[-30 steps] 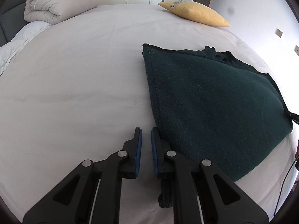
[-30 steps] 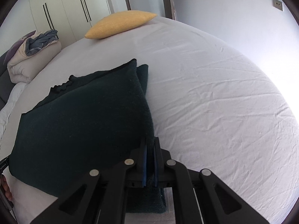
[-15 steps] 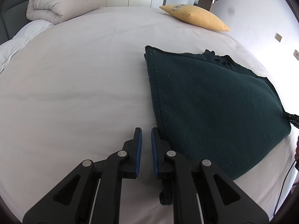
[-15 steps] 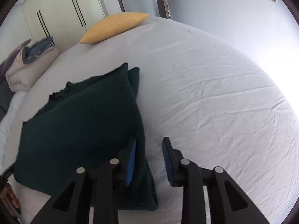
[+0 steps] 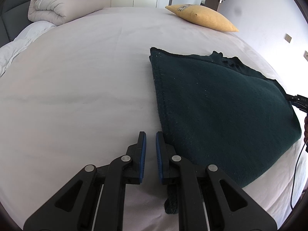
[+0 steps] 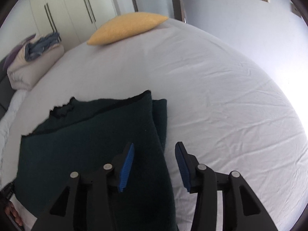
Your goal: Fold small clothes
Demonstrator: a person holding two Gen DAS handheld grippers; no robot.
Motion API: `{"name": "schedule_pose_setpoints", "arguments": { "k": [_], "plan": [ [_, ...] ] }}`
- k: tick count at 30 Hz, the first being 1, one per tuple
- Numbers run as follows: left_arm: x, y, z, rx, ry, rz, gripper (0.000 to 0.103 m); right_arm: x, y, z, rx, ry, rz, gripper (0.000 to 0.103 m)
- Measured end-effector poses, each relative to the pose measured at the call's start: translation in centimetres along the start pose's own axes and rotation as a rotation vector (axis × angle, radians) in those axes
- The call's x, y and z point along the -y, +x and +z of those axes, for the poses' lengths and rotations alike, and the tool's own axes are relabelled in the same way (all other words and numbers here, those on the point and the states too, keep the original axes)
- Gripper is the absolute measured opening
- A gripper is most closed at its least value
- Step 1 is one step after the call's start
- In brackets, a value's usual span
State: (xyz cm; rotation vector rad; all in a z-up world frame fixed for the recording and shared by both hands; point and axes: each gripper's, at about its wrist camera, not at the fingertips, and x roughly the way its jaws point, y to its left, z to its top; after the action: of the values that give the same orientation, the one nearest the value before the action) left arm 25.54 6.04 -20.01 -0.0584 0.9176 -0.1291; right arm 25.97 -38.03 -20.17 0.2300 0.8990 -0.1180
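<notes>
Between folds, by the look of it: nothing gripped, dark green fleecy garment lying doubled over on the white bed sheet.

Nearest, left black two-finger gripper with blue pads parted by a narrow gap, empty, poised just beside the garment's left edge. Right black gripper with blue pads spread wide, holding nothing, straddling the garment's right edge from above.

Next move probably calls for closing on corners or an edge and carrying them across for a further fold, with both layers pinched together.

Garment thick, matte, softly fuzzy; top layer set slightly off the lower one, far hem ragged and uneven.

Farther off, yellow fabric cushion and rolled beige quilt.
</notes>
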Motion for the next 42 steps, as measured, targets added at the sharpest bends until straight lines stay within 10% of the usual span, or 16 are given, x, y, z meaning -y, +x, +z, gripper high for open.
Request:
{"name": "schedule_pose_setpoints", "arguments": {
  "k": [1, 2, 16, 20, 23, 26, 30, 36, 42],
  "plan": [
    [0.1, 0.0, 0.0, 0.0, 0.002, 0.001, 0.01, -0.4, 0.5, 0.1, -0.013, -0.024, -0.022, 0.014],
    [0.1, 0.0, 0.0, 0.0, 0.004, 0.002, 0.01, -0.7, 0.7, 0.1, -0.02, -0.039, -0.041, 0.009],
    [0.1, 0.0, 0.0, -0.001, 0.005, -0.001, 0.01, 1.6, 1.3, -0.8, 0.015, 0.057, -0.118, 0.005],
    [0.2, 0.0, -0.1, 0.001, 0.007, 0.006, 0.01, 1.3, 1.5, -1.6, 0.025, 0.017, -0.098, 0.011],
    [0.4, -0.1, -0.1, 0.002, 0.022, 0.037, 0.01, 1.5, -0.5, -1.2, 0.041, 0.036, -0.136, 0.041],
    [0.8, -0.2, -0.1, 0.004, 0.034, 0.07, 0.01, 0.4, -4.0, -1.0, 0.155, 0.032, -0.206, 0.041],
    [1.0, -0.1, -0.1, -0.003, 0.039, 0.087, 0.01, -4.8, -6.2, -1.6, 0.181, -0.076, -0.044, 0.041],
    [1.1, 0.2, 0.1, -0.023, 0.037, 0.097, 0.01, -13.6, -3.9, -5.1, 0.065, -0.305, 0.116, 0.044],
    [1.0, 0.6, 0.2, -0.033, 0.041, 0.099, 0.01, -14.0, -1.6, -7.8, 0.012, -0.37, 0.079, 0.059]
  ]
}}
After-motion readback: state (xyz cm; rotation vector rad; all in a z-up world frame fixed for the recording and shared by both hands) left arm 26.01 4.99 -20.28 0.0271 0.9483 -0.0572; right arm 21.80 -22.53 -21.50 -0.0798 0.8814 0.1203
